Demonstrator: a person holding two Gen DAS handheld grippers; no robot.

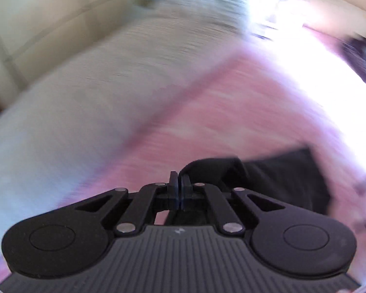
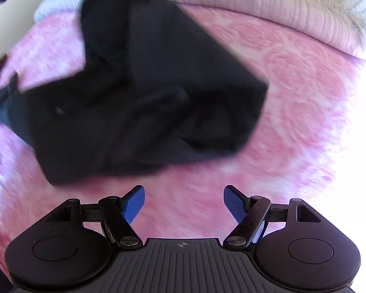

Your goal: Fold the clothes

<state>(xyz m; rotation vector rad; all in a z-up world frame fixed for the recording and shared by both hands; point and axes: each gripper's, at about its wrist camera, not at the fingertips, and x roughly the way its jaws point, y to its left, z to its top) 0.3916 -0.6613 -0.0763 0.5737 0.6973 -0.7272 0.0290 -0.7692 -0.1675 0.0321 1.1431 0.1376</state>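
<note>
Evidently the left gripper (image 1: 179, 182) has its jaws pressed together, apparently pinching an edge of the black garment (image 1: 280, 178) so it can be carried over for a fold. To its right, the right gripper (image 2: 184, 201) hovers spread wide and empty near the garment's lower hem, seemingly ready to pin it. Underneath lies a pink rose-patterned bedspread (image 2: 292, 78); a pale ribbed blanket (image 2: 268, 2) sits at the far edge.

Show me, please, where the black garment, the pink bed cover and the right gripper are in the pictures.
black garment (image 2: 158, 92): right wrist view, middle of the cloth.
pink bed cover (image 2: 305, 112): right wrist view, bare rose-patterned part.
right gripper (image 2: 183, 202): right wrist view, midway between the blue fingertips.
</note>
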